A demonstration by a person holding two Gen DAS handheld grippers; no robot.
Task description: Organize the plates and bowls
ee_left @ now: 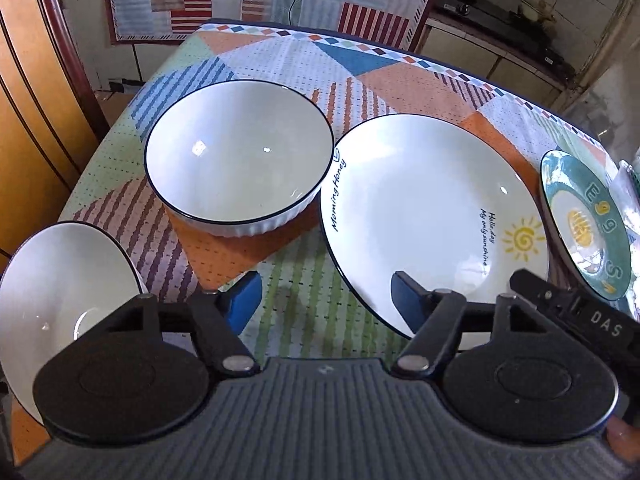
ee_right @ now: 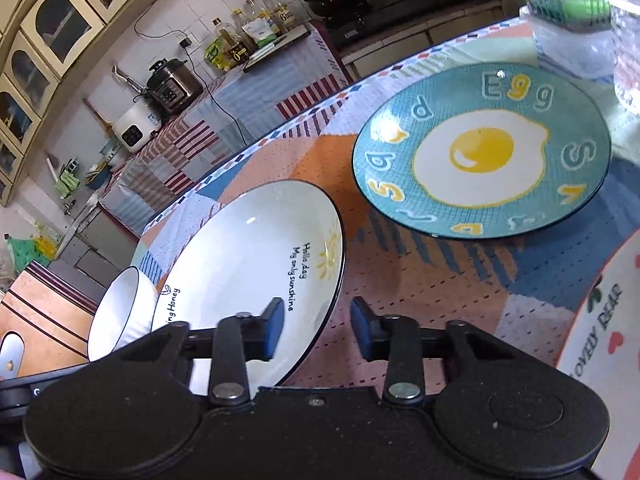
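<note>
A white plate (ee_left: 432, 208) with a sun drawing and dark rim lies on the patterned tablecloth (ee_left: 280, 56). My left gripper (ee_left: 324, 304) is open. Its right finger hangs over the plate's near-left rim and its left finger is over bare cloth. My right gripper (ee_right: 318, 328) straddles the same white plate's (ee_right: 248, 264) near-right rim. One finger is over the plate's inside, the other outside, and a strip of cloth shows between rim and outer finger. A large ribbed white bowl (ee_left: 240, 160) stands left of the plate. A smaller white bowl (ee_left: 60, 292) is at the near left.
A teal fried-egg plate (ee_right: 480, 152) lies right of the white plate. A white plate edge (ee_right: 608, 340) with hearts and lettering is at the near right. A clear plastic container (ee_right: 568, 12) stands at the far right. A wooden chair back (ee_left: 28, 120) is beside the table's left edge.
</note>
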